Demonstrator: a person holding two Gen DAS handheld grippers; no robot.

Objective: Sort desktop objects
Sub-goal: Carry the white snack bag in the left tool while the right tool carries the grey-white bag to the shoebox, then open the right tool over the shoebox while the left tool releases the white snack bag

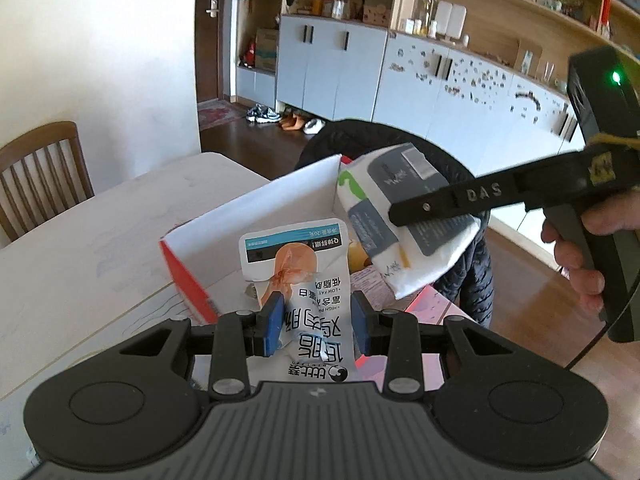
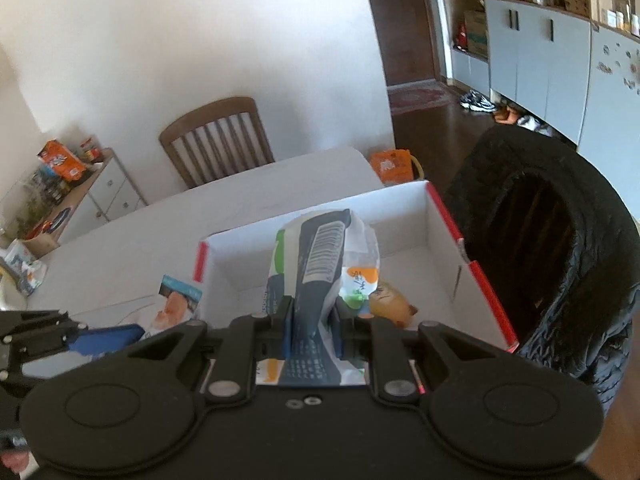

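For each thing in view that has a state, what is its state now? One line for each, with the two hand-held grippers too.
Left hand-held gripper: shut on the snack packet.
Right hand-held gripper: shut on the tissue pack.
Snack packet: held in the air, sealed.
Tissue pack: held over the box.
Box: open, on the table, with a small yellow toy inside.
Chair: pushed to the table.
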